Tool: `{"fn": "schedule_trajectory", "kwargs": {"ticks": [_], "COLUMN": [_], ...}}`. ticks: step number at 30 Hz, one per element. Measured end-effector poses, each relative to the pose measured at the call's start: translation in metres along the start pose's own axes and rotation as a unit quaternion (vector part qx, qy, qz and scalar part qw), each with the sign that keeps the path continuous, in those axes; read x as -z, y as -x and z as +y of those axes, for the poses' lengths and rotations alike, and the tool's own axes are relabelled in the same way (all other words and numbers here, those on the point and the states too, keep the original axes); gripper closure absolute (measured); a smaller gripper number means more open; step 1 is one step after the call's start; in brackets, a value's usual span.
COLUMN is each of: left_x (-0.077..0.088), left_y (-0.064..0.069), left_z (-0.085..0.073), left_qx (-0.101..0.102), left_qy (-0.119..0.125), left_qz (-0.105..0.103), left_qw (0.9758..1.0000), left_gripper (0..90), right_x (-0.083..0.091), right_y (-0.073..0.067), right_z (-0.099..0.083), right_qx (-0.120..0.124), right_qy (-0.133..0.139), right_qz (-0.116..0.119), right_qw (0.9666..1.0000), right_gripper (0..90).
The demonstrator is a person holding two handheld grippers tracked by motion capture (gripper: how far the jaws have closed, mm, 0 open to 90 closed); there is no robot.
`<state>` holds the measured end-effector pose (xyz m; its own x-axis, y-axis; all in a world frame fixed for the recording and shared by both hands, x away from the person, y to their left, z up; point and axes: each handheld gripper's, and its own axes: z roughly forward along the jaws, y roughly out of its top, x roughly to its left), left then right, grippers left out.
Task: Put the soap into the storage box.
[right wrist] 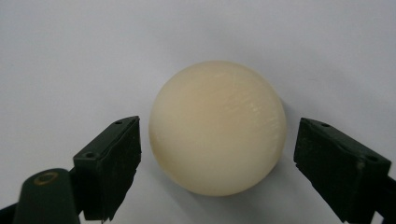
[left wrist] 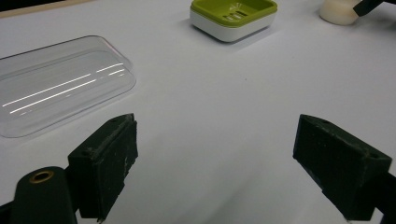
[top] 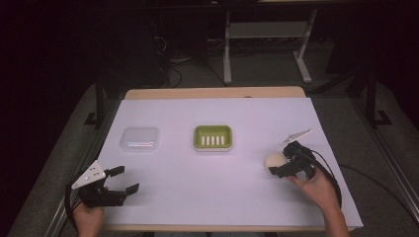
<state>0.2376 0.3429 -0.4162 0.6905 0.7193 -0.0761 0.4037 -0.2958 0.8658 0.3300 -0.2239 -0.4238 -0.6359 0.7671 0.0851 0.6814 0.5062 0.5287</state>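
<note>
Cream soap between spread right gripper jaws, untouched

In the left gripper view, a clear plastic lid runs off the left edge and a cream round soap is cropped by the top edge, its right side hidden behind a black jaw.

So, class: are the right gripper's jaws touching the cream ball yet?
Apart. In the right gripper view the right gripper stands open, with a strip of white table visible between each jaw and the ball.
</note>
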Motion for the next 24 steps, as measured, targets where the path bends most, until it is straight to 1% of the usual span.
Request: {"fn": "schedule_trajectory", "kwargs": {"ticks": [3, 4, 6, 8, 11, 13, 18, 21, 24], "left_x": [0.000, 0.000, 0.000, 0.000, 0.000, 0.000, -0.001, -0.001, 0.000], "left_y": [0.000, 0.000, 0.000, 0.000, 0.000, 0.000, 0.001, 0.001, 0.000], "left_z": [0.000, 0.000, 0.000, 0.000, 0.000, 0.000, 0.000, 0.000, 0.000], "left_qx": [0.000, -0.001, -0.002, -0.001, 0.000, 0.000, -0.001, -0.001, -0.001], "left_qy": [0.000, -0.001, -0.001, -0.001, 0.000, 0.000, 0.000, -0.001, 0.000], "left_qz": [0.000, 0.000, -0.001, -0.001, 0.000, -0.001, -0.002, -0.002, -0.002], "left_qw": [1.0000, 1.0000, 1.0000, 1.0000, 1.0000, 1.0000, 1.0000, 1.0000, 1.0000], "left_gripper": [13.2, 13.3, 13.2, 13.3, 13.2, 13.3, 13.3, 13.2, 13.3], "right_x": [-0.003, -0.005, -0.007, -0.008, -0.010, -0.010, -0.012, -0.013, -0.014], "right_y": [-0.001, -0.001, -0.002, -0.002, -0.003, -0.003, -0.003, -0.004, -0.005], "right_z": [0.000, 0.000, 0.001, 0.001, 0.002, 0.002, 0.002, 0.001, 0.001], "right_qx": [0.001, 0.004, 0.002, 0.000, 0.003, 0.000, -0.005, -0.005, -0.003], "right_qy": [0.000, -0.002, -0.009, -0.008, -0.009, -0.009, -0.011, -0.005, -0.007], "right_qz": [-0.001, -0.003, -0.010, -0.010, -0.016, -0.019, -0.019, -0.015, -0.022], "right_qw": [1.0000, 1.0000, 0.9999, 0.9999, 0.9998, 0.9998, 0.9998, 0.9999, 0.9997], "right_gripper": [14.3, 14.3, 14.3, 14.3, 14.6, 14.7, 15.0, 16.5, 17.5]}}
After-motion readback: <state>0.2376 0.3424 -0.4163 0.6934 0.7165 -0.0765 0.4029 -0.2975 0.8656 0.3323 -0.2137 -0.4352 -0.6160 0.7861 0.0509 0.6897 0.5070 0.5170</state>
